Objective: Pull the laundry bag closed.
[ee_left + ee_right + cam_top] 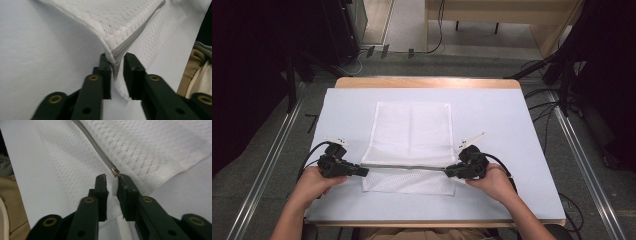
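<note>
Fingers of the left gripper (116, 72) stand slightly parted, with the corner of the mesh laundry bag (411, 145) between them; the cloth looks loose there, not pinched. No earlier look is available to compare. Right gripper (112, 182) likewise has a narrow gap between its jaws, tips just at the metal zipper pull (114, 171), apparently touching nothing firmly, though the view is too close to be sure.

Bag lies flat at the centre of the high view, on the pale blue mat (512, 130), its near edge toward the lower middle of the frame. Grey zipper (404, 167) runs level across that lower part, between the two grippers.

Handling judgement: thin white netting, very light, limp, folds and drags at any pull; not fragile but snags easily. Zipper tape is the stiffest line, so best hold is the tape end at the left corner, with the small pull taken at the right. Pull is tiny and smooth, likely to slip from wide pads.

Wooden table edge (427, 82) shows at the upper middle; grey floor beyond.
</note>
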A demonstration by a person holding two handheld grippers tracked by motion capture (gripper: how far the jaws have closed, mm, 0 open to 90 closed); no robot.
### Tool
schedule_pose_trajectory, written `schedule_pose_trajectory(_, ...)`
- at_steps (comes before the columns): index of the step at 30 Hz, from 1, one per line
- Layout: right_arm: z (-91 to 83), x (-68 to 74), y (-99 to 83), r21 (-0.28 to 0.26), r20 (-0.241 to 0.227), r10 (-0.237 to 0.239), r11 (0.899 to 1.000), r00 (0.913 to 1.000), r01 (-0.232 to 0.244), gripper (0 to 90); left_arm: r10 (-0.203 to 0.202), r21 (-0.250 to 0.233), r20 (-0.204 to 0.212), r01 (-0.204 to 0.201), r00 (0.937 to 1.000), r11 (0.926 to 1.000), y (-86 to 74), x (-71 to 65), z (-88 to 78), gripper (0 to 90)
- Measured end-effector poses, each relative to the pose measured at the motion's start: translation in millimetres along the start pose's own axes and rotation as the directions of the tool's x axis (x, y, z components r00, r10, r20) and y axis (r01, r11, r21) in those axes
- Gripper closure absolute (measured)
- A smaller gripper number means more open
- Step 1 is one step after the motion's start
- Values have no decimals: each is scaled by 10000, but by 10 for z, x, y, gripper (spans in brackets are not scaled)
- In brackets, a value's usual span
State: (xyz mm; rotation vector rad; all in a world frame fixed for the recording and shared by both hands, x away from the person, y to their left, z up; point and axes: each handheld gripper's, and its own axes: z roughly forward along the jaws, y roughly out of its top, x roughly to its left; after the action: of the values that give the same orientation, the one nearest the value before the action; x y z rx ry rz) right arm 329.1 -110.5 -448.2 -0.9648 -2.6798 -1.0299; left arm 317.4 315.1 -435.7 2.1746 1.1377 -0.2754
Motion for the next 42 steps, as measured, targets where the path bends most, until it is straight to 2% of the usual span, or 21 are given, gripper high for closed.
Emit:
schedule_pose_trajectory(1,-4,-3,3,-51,12,-23,10000,10000,23,756,-23,-51,55,23,10000,10000,5,1,1,685)
schedule_pose_trajectory(4,-21,-17,8,-288,83,-96,9995,9999,98,706,0,-170,-116,-2,9999,9999,10,-11,-6,631)
schedule_pose_trajectory(7,-32,-33,6,-514,190,-208,9984,9996,218,647,104,-492,-322,-120,9994,9987,17,-16,-19,554)
schedule_pose_trajectory(9,-39,-44,3,-668,260,-264,9974,9993,280,588,210,-878,-503,-253,9985,9958,18,-22,-30,485)
schedule_pose_trajectory(11,-53,-57,-4,-887,417,-408,9951,9983,443,531,337,-1056,-640,-404,9974,9936,16,-14,-41,430)
schedule_pose_trajectory(16,-81,-120,-16,-1359,927,-403,9893,9949,527,409,501,-1506,-1068,-660,9930,9864,11,-1,-73,370)
schedule_pose_trajectory(21,-123,-196,-30,-1708,1220,-10,9851,9925,220,375,502,-1771,-1436,-755,9884,9813,7,-4,-113,359)
schedule_pose_trajectory(27,-174,-263,-53,-2061,1740,29,9780,9847,336,335,229,-2138,-1711,-598,9850,9750,-8,30,-173,352)
schedule_pose_trajectory(33,-221,-329,-77,-2199,1957,126,9750,9806,313,315,33,-2397,-1866,-488,9824,9696,-28,67,-234,349)
schedule_pose_trajectory(42,-326,-443,-141,-2455,2388,372,9691,9704,233,297,-249,-2673,-2251,-372,9740,9629,-64,119,-298,346)
